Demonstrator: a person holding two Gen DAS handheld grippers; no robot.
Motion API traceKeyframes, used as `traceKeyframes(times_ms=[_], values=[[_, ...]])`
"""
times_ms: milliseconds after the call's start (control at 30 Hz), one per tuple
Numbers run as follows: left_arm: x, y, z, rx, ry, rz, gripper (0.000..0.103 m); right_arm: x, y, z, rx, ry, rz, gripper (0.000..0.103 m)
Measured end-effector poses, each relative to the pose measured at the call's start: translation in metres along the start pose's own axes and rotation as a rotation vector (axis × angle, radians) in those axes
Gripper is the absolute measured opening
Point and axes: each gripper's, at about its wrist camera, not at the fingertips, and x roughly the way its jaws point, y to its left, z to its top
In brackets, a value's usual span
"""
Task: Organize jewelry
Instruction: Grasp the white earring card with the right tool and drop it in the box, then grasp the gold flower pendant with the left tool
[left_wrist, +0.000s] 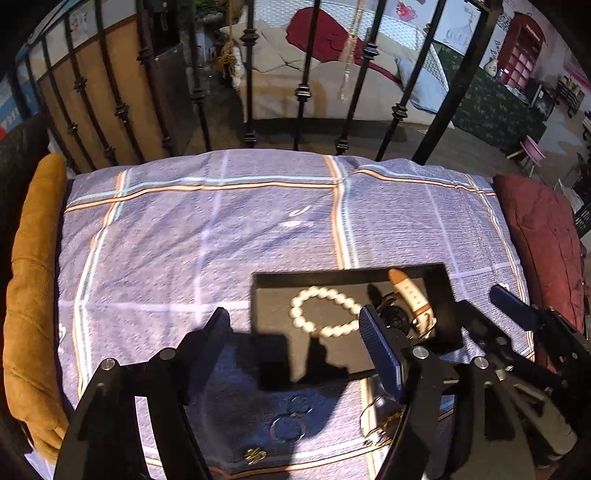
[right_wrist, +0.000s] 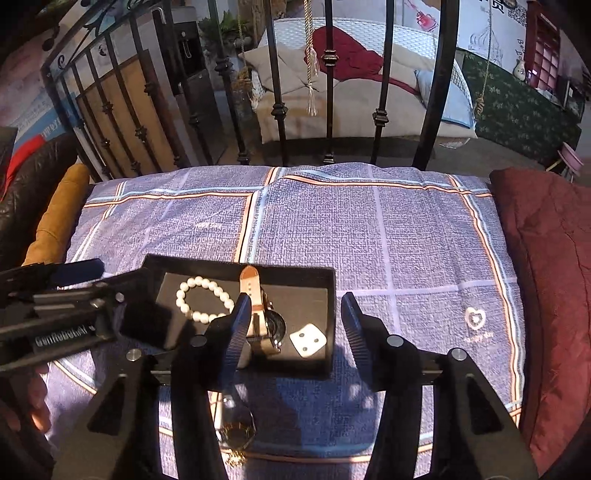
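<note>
Left claw (left_wrist: 295, 332) open wide, nothing between the pads, hovering over the near left part of the tray (left_wrist: 439, 280). Right claw (right_wrist: 295, 325) open about halfway, also empty, poised over the tray's near right corner. Inside the tray: pearl bracelet (left_wrist: 325, 310) at the left, watch (right_wrist: 258, 314) in the middle, small white earring card (right_wrist: 308, 341) at the near right. Still loose on the bed cover (left_wrist: 184, 240) near its front edge: rings (left_wrist: 288, 428), a small gold piece (left_wrist: 255, 455), a gold chain (right_wrist: 236, 435).

Likely trouble: soft, uneven cover under thin rings, so pads may pinch cloth or flick a ring away; crowded claws may bump each other or nudge the tray.
</note>
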Motion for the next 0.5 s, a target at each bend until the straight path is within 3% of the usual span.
traceKeyframes(times_ms=[233,500], values=[[-0.015,0.045,-0.051,-0.032,0.035,0.042,0.072,-0.022,0.001,-0.045,0.033,0.049,0.031,0.051],[0.004,0.021,-0.105,0.055,0.129,-0.012,0.070,-0.016,0.026,-0.100,0.032,0.144,0.086,0.051]])
